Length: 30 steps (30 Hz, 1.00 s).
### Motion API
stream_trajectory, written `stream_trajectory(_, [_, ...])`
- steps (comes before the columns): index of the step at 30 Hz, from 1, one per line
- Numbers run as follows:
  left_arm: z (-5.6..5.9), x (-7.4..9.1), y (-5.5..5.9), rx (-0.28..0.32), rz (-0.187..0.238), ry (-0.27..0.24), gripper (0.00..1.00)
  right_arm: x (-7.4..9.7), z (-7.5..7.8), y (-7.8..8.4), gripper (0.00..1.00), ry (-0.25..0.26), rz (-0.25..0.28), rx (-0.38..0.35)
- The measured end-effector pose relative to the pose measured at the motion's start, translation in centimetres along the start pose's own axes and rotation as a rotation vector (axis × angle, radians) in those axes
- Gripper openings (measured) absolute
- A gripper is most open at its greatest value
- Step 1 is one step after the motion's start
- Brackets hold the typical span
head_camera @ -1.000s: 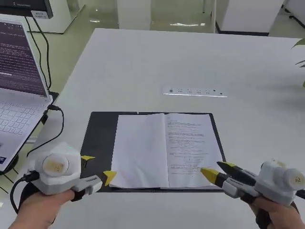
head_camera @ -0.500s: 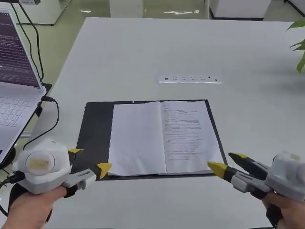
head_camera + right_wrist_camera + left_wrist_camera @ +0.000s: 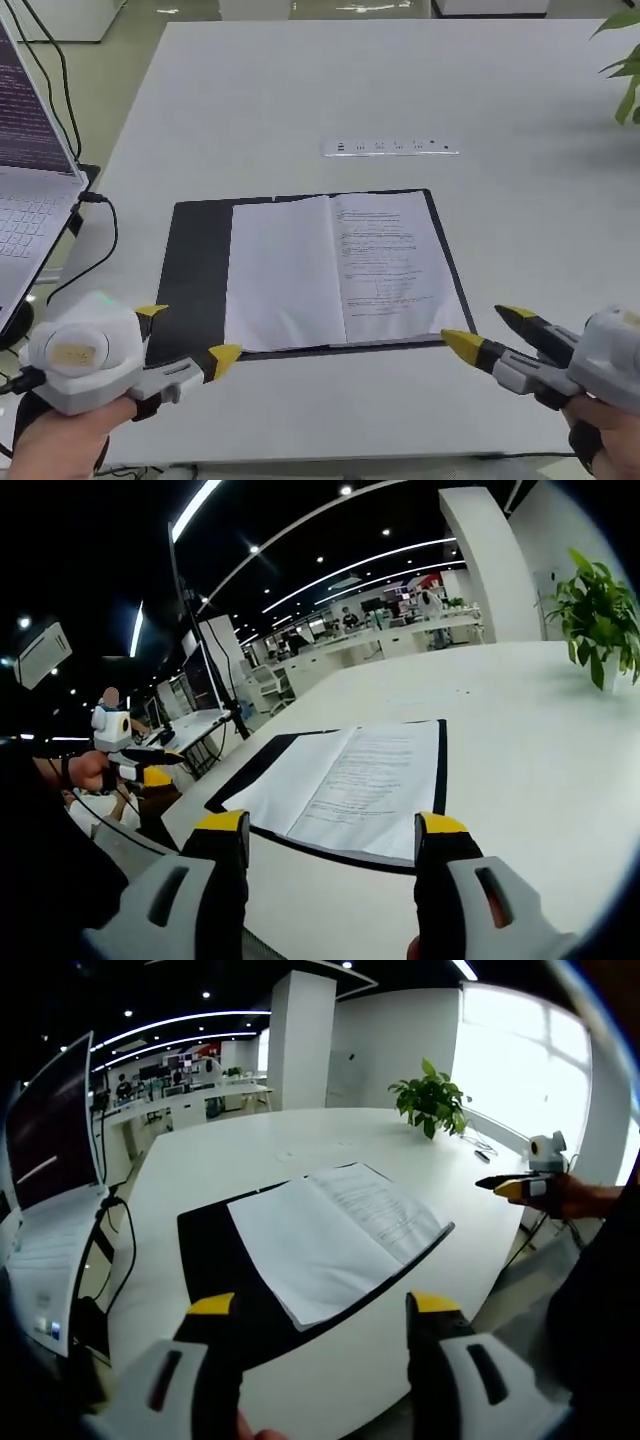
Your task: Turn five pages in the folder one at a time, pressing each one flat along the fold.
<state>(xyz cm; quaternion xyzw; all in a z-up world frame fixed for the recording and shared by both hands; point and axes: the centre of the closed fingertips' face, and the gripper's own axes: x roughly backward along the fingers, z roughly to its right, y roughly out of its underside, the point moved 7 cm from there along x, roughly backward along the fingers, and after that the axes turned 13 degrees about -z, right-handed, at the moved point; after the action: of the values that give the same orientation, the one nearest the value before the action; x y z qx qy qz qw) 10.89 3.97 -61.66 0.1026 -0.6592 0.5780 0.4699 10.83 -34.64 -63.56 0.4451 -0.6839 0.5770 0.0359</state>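
Note:
A black folder [image 3: 197,270] lies open on the white table, with a blank white page [image 3: 280,270] on the left and a printed page [image 3: 385,262] on the right of the fold. It also lies ahead in the left gripper view as the folder [image 3: 215,1235] and in the right gripper view as the folder [image 3: 268,758]. My left gripper [image 3: 187,336] hovers open off the folder's near left corner. My right gripper [image 3: 492,330] hovers open just off the near right corner. Both hold nothing, as the left gripper [image 3: 323,1306] and right gripper [image 3: 331,823] show in their own views.
A laptop [image 3: 25,190] with a cable [image 3: 90,250] stands at the left table edge. A white power strip [image 3: 390,148] lies beyond the folder. A potted plant [image 3: 622,70] stands at the far right. The table's front edge runs just under both grippers.
Both grippers have drawn back toward me, off the folder's near edge, and stayed open. The head camera has tilted, shifting the whole scene upward.

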Motion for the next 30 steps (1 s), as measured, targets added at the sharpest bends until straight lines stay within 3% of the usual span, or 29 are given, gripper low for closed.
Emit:
stream_trajectory(4, [0.1, -0.4, 0.1, -0.003, -0.007, 0.004, 0.67, 0.1, 0.0, 0.1, 0.68, -0.004, -0.012, 0.001])
stream_trajectory(15, [0.9, -1.6, -1.2, -0.044, -0.021, 0.015, 0.65, 0.5, 0.8, 0.5, 0.74, -0.001, -0.016, -0.029])
stream_trajectory(30, [4.6, -5.1, -4.4, -0.140, -0.043, 0.116, 0.64, 1.4, 1.3, 1.3, 0.74, 0.008, -0.020, -0.052])
